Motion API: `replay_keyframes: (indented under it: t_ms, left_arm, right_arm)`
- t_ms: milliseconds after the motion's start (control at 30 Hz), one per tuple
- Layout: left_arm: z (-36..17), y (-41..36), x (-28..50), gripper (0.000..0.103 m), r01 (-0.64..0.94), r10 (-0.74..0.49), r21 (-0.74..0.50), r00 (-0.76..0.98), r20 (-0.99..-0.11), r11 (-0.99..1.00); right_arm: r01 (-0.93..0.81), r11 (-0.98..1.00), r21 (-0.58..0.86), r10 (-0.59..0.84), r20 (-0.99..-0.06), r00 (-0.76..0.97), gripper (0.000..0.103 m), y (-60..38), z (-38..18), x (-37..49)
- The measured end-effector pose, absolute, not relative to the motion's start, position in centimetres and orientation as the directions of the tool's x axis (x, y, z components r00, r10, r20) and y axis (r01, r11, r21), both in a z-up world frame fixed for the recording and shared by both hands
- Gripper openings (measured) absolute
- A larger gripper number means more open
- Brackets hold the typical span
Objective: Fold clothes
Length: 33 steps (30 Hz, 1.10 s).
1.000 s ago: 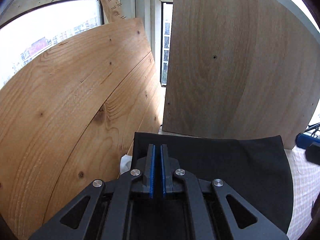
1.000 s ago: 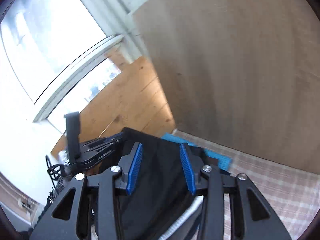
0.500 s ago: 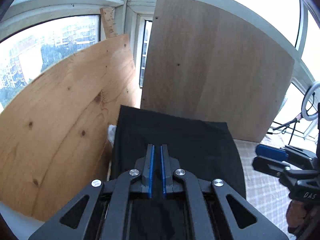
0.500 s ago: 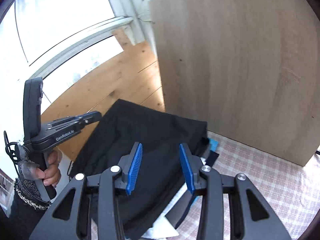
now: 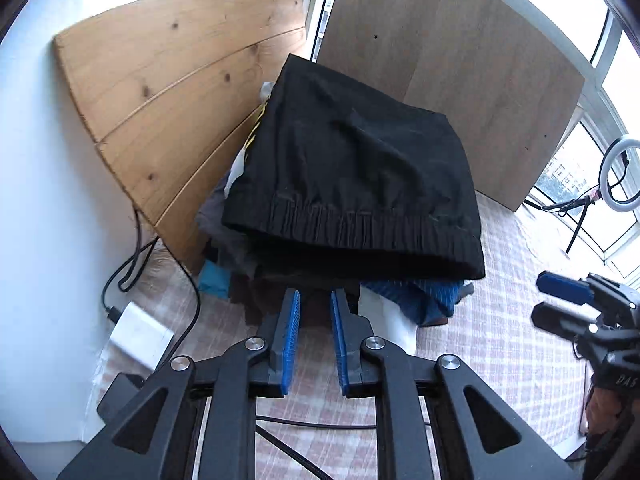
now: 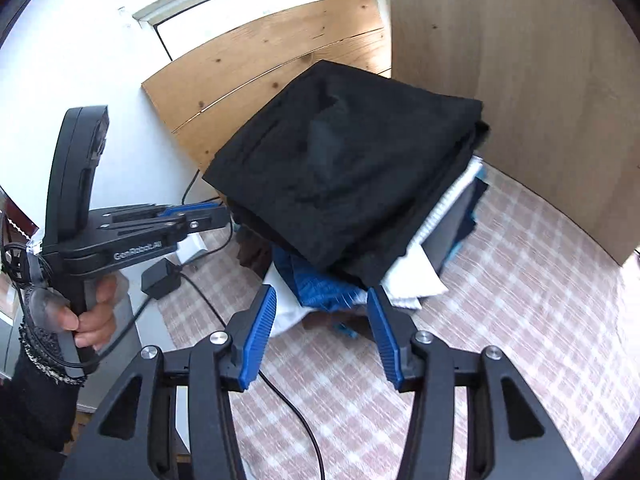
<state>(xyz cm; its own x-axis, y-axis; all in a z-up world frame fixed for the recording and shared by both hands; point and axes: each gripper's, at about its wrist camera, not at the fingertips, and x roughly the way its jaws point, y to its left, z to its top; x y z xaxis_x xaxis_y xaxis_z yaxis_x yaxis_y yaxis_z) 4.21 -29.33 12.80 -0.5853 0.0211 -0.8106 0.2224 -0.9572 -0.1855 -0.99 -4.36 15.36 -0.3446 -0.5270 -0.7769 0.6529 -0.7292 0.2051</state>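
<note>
Shorts [image 5: 352, 168], black and folded, sit on top of the clothes pile [image 6: 352, 280] just ahead of both grippers. Left gripper [image 5: 314, 308] and right gripper [image 6: 322, 304] have just been opening, nothing between them. Looks like this piece's done.

Pink-and-white checked cloth [image 5: 500, 340] covering the worktop; knotty pine board [image 5: 172, 92] and darker wood panel [image 5: 460, 52] leaning upright along its far edge; white power adapter [image 5: 138, 338] with black cable [image 5: 192, 292] near its left edge; ring light [image 5: 618, 180] by the window.
</note>
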Motion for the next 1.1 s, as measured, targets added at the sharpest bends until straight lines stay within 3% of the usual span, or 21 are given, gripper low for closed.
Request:
replay_keyframes:
  t_ms: [67, 200, 333, 700, 1100]
  left_arm:
    - [14.4, -28.7, 6.0, 0.025, 0.223, -0.007, -0.166, -0.616, -0.787, -0.961]
    - [17.7, -27.6, 8.9, 0.056, 0.215, -0.037, -0.157, -0.694, -0.719, -0.964]
    - [20.1, -26.3, 11.7, 0.077, 0.263, -0.128, -0.105, -0.734, -0.667, -0.959]
    - [20.1, -24.5, 16.2, 0.078, 0.362, -0.200, -0.095, -0.694, -0.692, -0.928]
    - [21.1, -23.4, 19.0, 0.078, 0.388, -0.216, -0.114, -0.707, -0.673, -0.914]
  right_arm:
    - [0.623, -0.757, 0.197, -0.528, -0.745, -0.406, 0.051, -2.0, 16.8, 0.7]
    - [0.554, -0.815, 0.171, -0.505, -0.679, -0.533, 0.055, 1.4, 19.5, 3.6]
    - [0.504, -0.849, 0.155, -0.478, -0.629, -0.613, 0.062, 2.8, 20.8, 5.7]
    - [0.522, -0.853, -0.006, -0.402, -0.629, -0.665, 0.063, 2.9, 20.5, 11.3]
    - [0.556, -0.831, -0.011, -0.433, -0.614, -0.660, 0.066, 3.2, 20.9, 13.5]
